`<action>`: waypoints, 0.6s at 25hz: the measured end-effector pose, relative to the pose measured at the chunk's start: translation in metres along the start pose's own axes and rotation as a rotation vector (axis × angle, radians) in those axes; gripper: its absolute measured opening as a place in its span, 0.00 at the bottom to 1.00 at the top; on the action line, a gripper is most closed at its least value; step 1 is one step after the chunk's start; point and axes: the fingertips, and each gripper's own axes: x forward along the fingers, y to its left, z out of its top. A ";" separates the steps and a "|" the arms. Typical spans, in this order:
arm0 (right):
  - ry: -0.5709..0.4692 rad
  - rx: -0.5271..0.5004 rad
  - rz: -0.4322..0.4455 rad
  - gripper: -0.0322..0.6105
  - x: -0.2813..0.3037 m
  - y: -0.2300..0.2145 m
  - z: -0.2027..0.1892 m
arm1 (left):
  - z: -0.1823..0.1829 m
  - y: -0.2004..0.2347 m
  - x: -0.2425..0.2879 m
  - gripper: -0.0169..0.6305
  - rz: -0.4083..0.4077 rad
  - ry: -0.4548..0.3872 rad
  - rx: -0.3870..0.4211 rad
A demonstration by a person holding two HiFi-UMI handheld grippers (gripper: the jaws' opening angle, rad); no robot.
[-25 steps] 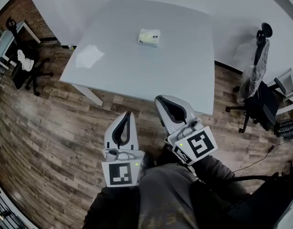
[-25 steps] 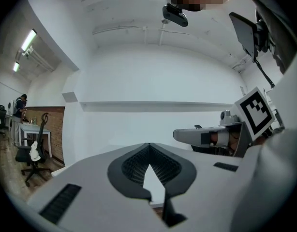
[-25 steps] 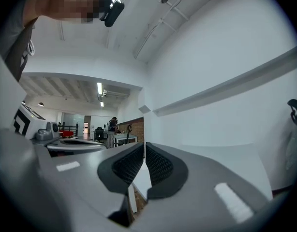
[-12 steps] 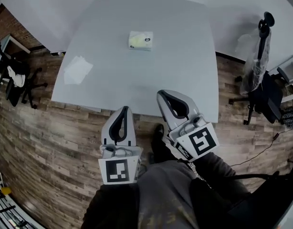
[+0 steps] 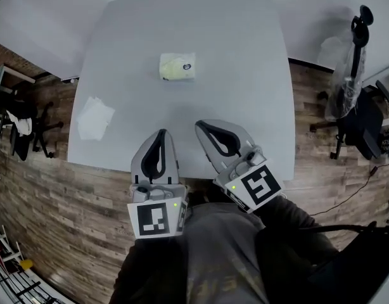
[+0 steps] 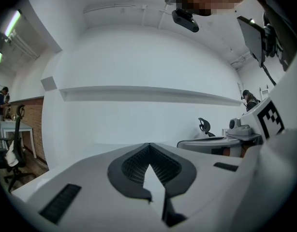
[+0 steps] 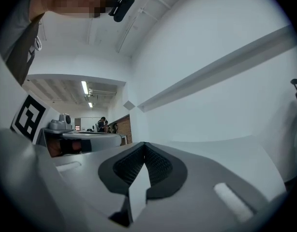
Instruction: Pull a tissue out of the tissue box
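My left gripper [image 5: 158, 135] and right gripper [image 5: 201, 126], jaws together and empty, hang over the near edge of the pale grey table [image 5: 245, 75], well apart from the yellow-topped tissue box [image 5: 177, 66] mid-table.

The tissue box [image 5: 177, 66] is set on the worktop [image 5: 245, 75], towards its far side. A loose sheet [image 5: 95, 118] is laid left of it, nearer, by the left edge.

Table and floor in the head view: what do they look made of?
Table: smooth, matt, pale-grey top, probably laminate or painted board; no grain shows. Floor: brown planks with grain and seams, so wood or wood-look laminate.
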 end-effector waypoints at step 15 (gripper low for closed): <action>0.062 0.045 -0.105 0.05 0.091 -0.127 -0.034 | -0.055 0.022 0.147 0.02 -0.114 0.108 -0.045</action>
